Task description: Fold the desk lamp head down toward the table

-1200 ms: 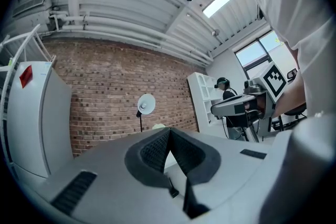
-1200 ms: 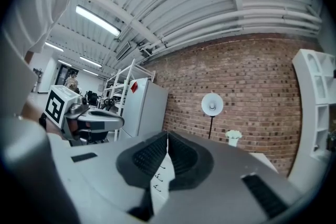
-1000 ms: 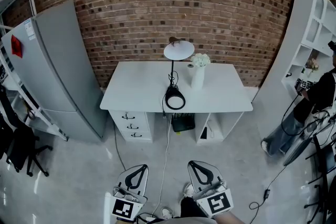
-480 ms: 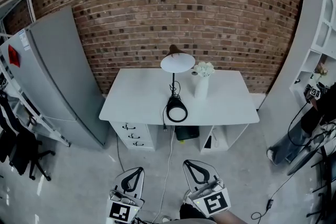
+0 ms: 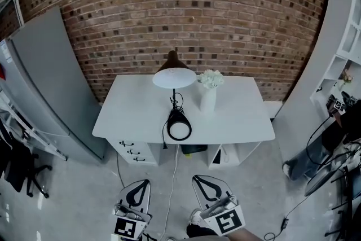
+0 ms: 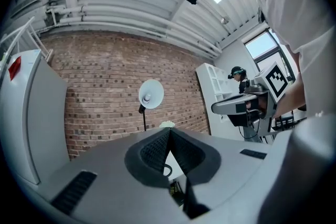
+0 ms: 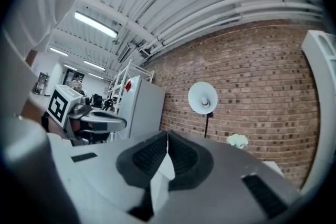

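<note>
The desk lamp stands upright at the middle of the white desk (image 5: pixel 132 113). Its round white head (image 5: pixel 174 77) sits high on a thin black stem, over a black ring base (image 5: pixel 179 125). Both gripper views show the head face-on (image 6: pixel 150 94) (image 7: pixel 203 97) against the brick wall. My left gripper (image 5: pixel 145 182) and right gripper (image 5: pixel 196 178) hover over the floor well short of the desk, pointing level at it. Both are shut with nothing between the jaws.
A white vase with white flowers (image 5: pixel 208 90) stands just right of the lamp. A tall grey cabinet (image 5: pixel 45 82) stands left of the desk and white shelving (image 5: pixel 341 31) at the right. Drawers (image 5: pixel 131 150) sit under the desk; a cable (image 5: pixel 172 178) hangs to the floor. A person (image 5: pixel 338 138) is at the far right.
The desk and lamp have grown larger and come nearer in the head view as both grippers moved forward toward them. Both grippers stayed shut.
</note>
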A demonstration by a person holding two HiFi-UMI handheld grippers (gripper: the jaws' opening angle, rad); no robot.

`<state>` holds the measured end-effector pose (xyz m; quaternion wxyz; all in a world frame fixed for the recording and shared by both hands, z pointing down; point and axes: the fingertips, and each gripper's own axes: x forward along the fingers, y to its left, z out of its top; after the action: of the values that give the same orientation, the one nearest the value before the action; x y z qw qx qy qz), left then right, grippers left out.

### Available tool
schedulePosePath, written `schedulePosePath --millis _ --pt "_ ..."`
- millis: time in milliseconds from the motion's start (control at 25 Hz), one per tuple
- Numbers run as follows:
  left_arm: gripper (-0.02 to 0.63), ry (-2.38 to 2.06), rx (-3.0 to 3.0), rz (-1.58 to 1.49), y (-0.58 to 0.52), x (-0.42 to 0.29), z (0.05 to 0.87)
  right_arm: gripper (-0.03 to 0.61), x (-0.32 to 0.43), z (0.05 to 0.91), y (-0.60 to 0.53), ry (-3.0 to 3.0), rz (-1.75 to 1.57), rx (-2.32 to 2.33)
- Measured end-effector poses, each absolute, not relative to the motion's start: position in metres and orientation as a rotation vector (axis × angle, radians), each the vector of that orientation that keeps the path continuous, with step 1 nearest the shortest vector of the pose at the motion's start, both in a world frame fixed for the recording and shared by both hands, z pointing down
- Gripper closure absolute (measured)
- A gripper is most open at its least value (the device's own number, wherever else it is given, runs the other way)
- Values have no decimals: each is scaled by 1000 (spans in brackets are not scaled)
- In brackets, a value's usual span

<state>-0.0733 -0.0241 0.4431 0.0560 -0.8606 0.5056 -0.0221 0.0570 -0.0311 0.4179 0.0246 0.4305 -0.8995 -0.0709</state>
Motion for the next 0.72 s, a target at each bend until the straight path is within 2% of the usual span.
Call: schedulePosePath --millis 280,720 --pt "606 1554 -2607 -63 -72 -42 448 560 78 425 -72 -2812 -197 1280" --pt "606 1669 -2532 -104 -97 -40 445 560 86 423 -106 -2893 -203 1187"
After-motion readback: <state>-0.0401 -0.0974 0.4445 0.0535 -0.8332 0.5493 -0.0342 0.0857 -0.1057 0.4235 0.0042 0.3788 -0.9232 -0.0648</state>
